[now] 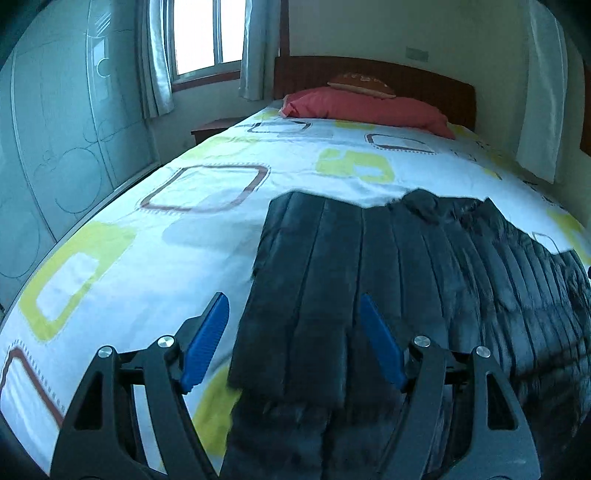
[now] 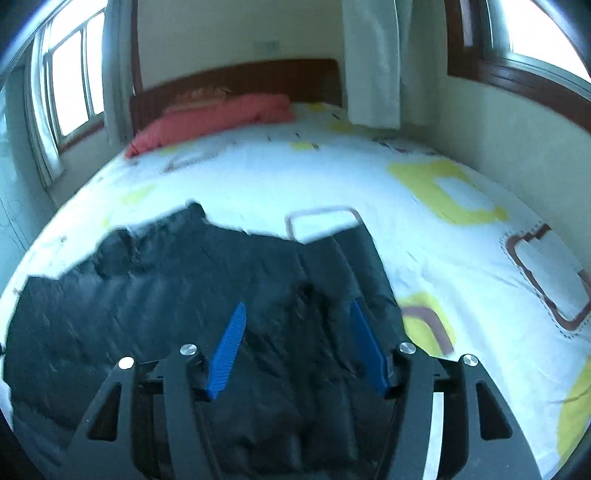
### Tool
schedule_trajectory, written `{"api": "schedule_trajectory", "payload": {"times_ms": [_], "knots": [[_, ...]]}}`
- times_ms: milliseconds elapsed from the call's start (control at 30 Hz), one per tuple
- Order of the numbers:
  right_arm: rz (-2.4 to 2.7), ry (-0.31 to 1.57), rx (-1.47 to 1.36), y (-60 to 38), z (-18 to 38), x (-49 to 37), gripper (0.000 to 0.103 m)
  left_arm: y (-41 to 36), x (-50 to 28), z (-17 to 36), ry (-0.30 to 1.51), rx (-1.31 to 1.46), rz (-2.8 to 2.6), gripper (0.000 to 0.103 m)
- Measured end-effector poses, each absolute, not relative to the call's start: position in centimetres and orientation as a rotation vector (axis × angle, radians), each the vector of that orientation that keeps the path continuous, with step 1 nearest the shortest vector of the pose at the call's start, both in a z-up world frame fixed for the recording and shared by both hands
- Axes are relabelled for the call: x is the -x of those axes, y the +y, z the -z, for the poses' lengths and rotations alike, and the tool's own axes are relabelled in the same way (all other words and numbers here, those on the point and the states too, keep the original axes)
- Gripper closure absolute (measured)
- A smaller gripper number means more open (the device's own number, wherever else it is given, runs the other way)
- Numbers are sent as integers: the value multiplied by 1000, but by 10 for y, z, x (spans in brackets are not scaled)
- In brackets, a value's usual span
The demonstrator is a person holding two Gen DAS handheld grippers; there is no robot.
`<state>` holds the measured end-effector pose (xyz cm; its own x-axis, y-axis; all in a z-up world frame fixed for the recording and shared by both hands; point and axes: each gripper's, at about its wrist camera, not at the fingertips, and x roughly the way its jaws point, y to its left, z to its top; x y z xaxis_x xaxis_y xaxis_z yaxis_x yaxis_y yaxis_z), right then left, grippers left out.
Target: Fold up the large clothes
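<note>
A dark quilted padded jacket [image 1: 424, 280] lies spread on the bed's patterned sheet [image 1: 147, 240]. One long quilted panel [image 1: 306, 258] is folded over its left side. My left gripper [image 1: 292, 297] hovers above that panel's near end, open, and its blue pads [image 1: 207, 343] stand wide apart without pressing the cloth. In the right wrist view the jacket [image 2: 147, 295] fills the lower left, with a narrow flap [image 2: 354, 258] at its right edge. My right gripper [image 2: 298, 302] is open over the jacket's right part, with nothing clamped between its blue pads [image 2: 227, 354].
A red pillow [image 1: 369, 107] lies against the wooden headboard [image 1: 424, 81] at the far end. A pale wardrobe [image 1: 55, 129] runs along the bed's left side, with a nightstand [image 1: 210, 129] under the window [image 1: 207, 33]. A curtain [image 2: 373, 62] and wall [image 2: 517, 147] border the right.
</note>
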<state>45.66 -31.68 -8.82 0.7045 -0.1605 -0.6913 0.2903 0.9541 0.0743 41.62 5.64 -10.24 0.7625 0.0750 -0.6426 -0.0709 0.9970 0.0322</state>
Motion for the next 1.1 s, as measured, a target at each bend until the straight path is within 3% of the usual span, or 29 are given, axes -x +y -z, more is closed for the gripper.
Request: {"api": "schedule_trajectory", "payload": {"times_ms": [300, 600, 733, 900, 1100], "knots": [[251, 884, -106, -299, 156, -506, 43, 40, -486, 150, 834, -76, -151, 28], [288, 859, -98, -304, 140, -472, 43, 66, -463, 136, 791, 53, -186, 29], [287, 886, -87, -304, 151, -477, 38, 76, -476, 161, 904, 116, -167, 27], [262, 849, -136, -308, 121, -442, 38, 85, -451, 139, 883, 101, -189, 27], [267, 851, -202, -332, 98, -354, 38, 123, -367, 124, 895, 168, -198, 27]]}}
